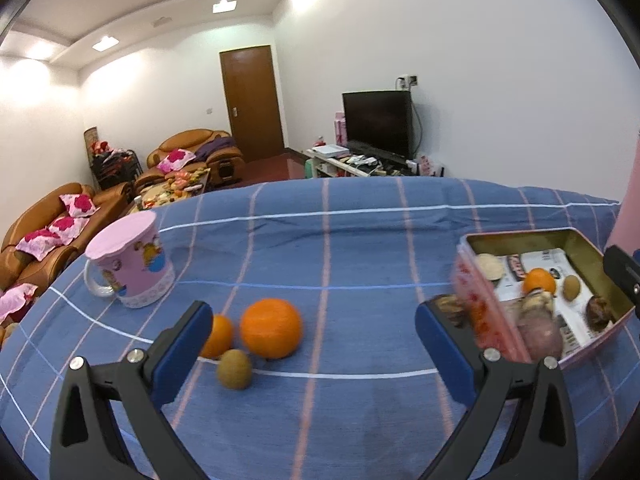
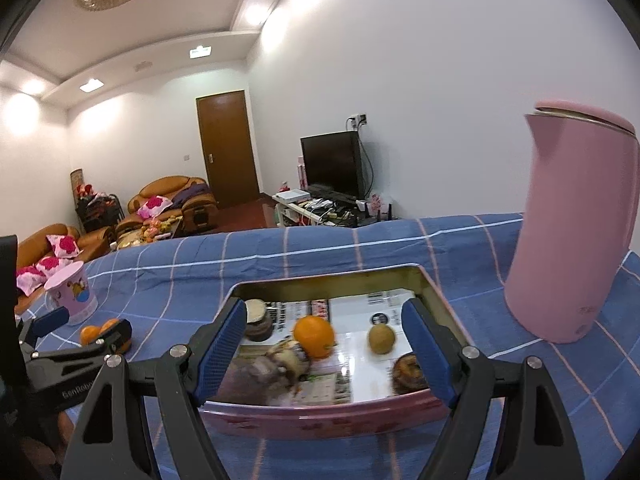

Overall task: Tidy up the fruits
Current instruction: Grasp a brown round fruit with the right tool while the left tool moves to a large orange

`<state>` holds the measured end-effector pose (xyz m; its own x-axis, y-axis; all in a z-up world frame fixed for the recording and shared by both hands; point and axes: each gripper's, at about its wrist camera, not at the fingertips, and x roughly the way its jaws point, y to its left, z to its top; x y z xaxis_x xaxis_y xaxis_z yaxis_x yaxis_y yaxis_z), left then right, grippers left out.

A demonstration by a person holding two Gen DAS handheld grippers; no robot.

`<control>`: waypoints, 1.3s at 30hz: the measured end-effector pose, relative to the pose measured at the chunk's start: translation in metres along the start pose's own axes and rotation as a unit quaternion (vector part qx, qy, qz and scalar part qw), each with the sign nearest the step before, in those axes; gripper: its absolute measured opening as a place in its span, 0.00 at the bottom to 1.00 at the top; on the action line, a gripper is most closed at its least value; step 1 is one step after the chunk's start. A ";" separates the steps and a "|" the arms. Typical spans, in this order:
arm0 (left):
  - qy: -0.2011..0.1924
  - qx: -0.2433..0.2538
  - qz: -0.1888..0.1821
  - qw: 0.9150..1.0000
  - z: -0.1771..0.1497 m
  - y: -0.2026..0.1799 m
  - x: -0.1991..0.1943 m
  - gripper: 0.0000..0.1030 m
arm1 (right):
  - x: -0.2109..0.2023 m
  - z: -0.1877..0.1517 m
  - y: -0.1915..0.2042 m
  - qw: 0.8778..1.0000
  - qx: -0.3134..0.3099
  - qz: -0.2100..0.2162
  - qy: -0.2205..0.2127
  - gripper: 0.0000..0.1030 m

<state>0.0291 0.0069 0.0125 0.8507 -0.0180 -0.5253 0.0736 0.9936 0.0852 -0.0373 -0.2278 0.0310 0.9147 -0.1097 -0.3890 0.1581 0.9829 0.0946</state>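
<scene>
Both hand-held grippers stood released, gripping nothing. The left gripper (image 1: 314, 340) hovered over the blue checked tablecloth (image 1: 360, 240), its jaws wide apart, with a large round orange (image 1: 271, 329), a smaller orange (image 1: 218, 336) and a brown kiwi (image 1: 234, 369) lying close together between and just beyond its fingers. The right gripper (image 2: 324, 344) faced the pink rectangular tin tray (image 2: 320, 420), which held another orange (image 2: 314, 336), a kiwi (image 2: 381, 339) and some brownish items too blurred to identify. A tall pink jug (image 2: 568, 232) stood right of the tray, a pink cartoon mug (image 1: 130, 264) left of the loose fruit.
</scene>
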 end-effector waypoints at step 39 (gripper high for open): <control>0.012 -0.121 0.060 0.991 0.018 0.147 0.022 1.00 | 0.128 -0.026 0.170 0.885 -0.394 0.022 0.248 0.38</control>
<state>0.0673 0.1509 0.0286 0.8324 0.1021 -0.5447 -0.1567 0.9861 -0.0546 0.0967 -0.0706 -0.0267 0.6068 -0.1831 -0.7734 -0.3603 0.8040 -0.4730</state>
